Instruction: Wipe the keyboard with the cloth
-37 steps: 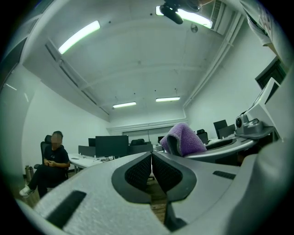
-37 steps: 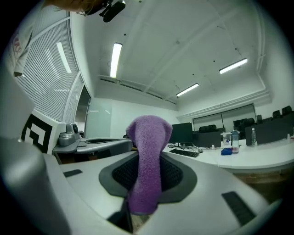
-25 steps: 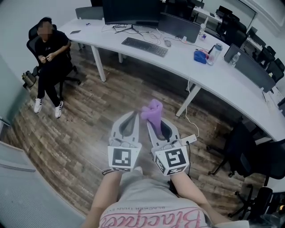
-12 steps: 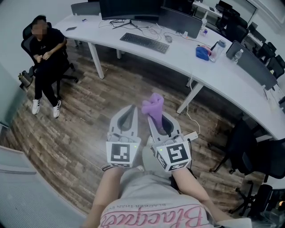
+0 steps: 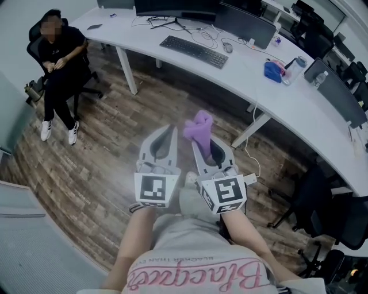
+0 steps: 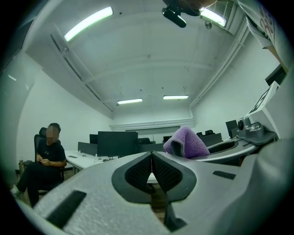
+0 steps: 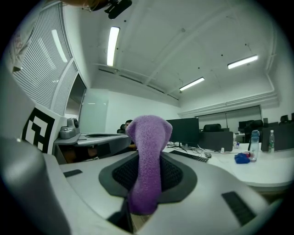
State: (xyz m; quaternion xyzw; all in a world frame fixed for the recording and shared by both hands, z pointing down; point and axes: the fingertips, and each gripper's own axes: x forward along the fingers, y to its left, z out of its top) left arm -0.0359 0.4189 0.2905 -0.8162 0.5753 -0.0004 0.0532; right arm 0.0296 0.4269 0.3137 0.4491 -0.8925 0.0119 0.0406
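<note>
A black keyboard (image 5: 194,51) lies on the long white desk (image 5: 253,80) far ahead, also seen small in the right gripper view as the keyboard (image 7: 189,156). My right gripper (image 5: 202,140) is shut on a purple cloth (image 5: 198,130), which stands up between its jaws as a folded strip (image 7: 147,160). My left gripper (image 5: 165,138) is beside it, shut with nothing between its jaws (image 6: 151,167). Both are held over the wooden floor, well short of the desk. The cloth (image 6: 186,142) shows at the right of the left gripper view.
A person (image 5: 57,63) sits on a chair at the left. Monitors (image 5: 172,7) stand on the desk, with a mouse (image 5: 227,47), a blue pouch (image 5: 272,72) and a bottle (image 5: 292,68). Black chairs (image 5: 339,212) stand at the right. White desk legs (image 5: 127,74) reach the floor.
The view has shifted: the desk and keyboard sit a little farther right and higher. Both grippers keep the same stance, the cloth still held.
</note>
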